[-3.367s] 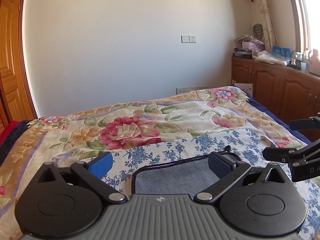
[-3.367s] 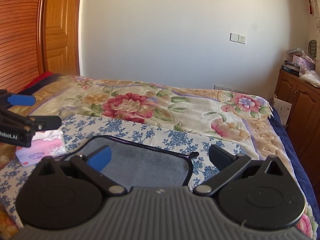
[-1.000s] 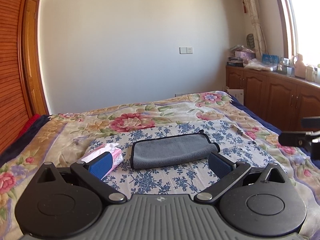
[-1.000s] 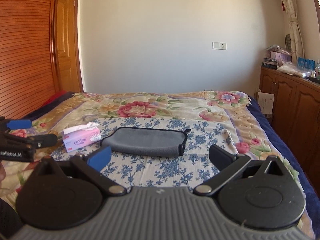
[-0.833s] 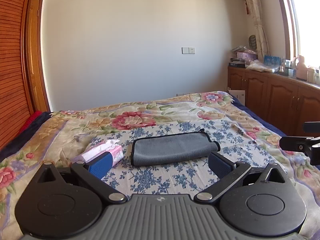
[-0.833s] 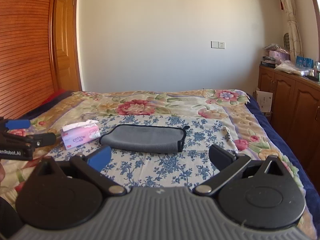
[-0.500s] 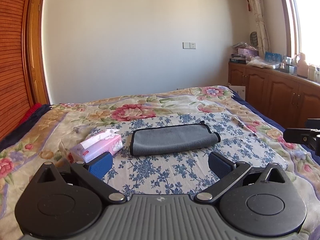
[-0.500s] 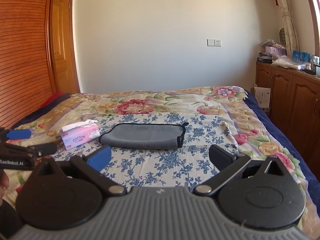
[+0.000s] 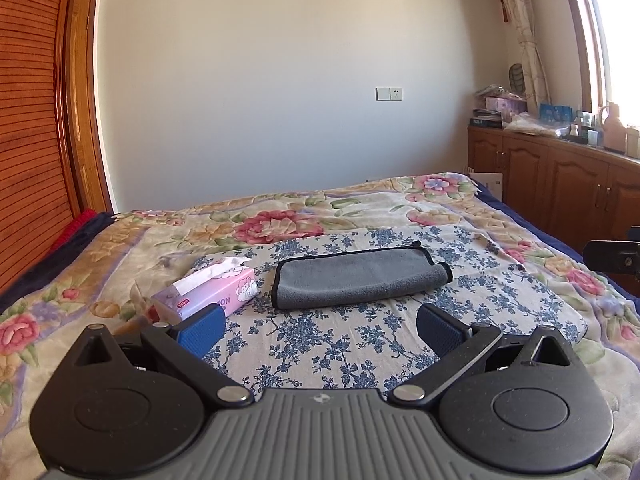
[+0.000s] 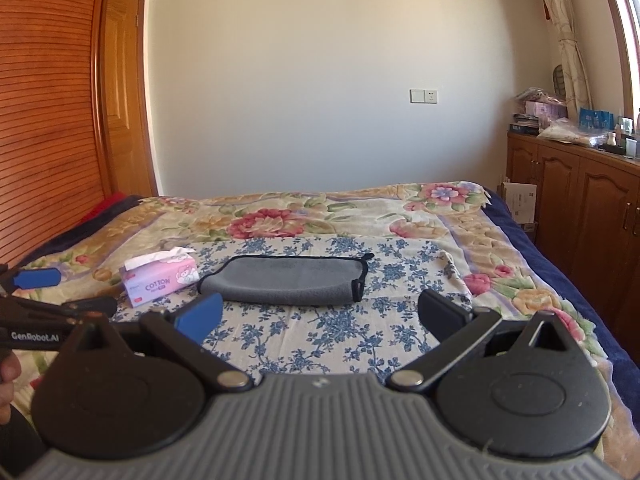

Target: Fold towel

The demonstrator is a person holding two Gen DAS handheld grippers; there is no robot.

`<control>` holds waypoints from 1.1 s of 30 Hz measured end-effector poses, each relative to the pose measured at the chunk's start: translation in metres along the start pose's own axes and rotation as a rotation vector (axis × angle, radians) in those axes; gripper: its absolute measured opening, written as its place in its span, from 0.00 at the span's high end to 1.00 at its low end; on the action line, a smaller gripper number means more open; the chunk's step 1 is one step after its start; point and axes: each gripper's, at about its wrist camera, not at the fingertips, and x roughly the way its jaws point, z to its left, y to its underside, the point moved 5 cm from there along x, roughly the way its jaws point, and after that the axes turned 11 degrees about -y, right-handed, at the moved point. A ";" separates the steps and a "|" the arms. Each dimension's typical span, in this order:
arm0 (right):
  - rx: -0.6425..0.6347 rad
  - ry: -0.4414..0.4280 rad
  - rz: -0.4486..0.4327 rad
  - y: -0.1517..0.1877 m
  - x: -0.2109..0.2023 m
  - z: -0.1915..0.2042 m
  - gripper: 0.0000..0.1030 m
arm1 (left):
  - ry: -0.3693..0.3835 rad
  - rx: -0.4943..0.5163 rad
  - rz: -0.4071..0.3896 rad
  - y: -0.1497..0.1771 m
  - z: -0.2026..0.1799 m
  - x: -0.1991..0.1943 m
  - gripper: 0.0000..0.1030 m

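A grey towel with black trim [image 9: 360, 278] lies folded into a long flat band on a blue-flowered cloth [image 9: 332, 340] on the bed; it also shows in the right wrist view [image 10: 288, 280]. My left gripper [image 9: 318, 326] is open and empty, held well back from the towel. My right gripper [image 10: 320, 314] is open and empty, also well short of the towel. The left gripper appears from the side at the left edge of the right wrist view [image 10: 48, 296].
A pink tissue pack [image 9: 212, 294] lies just left of the towel, seen also in the right wrist view [image 10: 160, 276]. A floral blanket [image 9: 280, 220] covers the bed. Wooden cabinets [image 9: 560, 196] stand on the right, a wooden door [image 10: 124, 120] on the left.
Both grippers have pulled back and away from the towel, which now lies folded and farther off. The jaws stay open throughout.
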 end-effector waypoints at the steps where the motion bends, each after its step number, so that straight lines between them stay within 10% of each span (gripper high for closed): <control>1: -0.001 0.006 -0.001 0.001 0.000 -0.001 0.00 | 0.001 0.004 -0.004 0.001 0.000 -0.001 0.00; 33: -0.017 0.041 -0.087 -0.004 -0.014 -0.011 0.00 | -0.017 -0.031 -0.098 -0.013 0.007 -0.016 0.00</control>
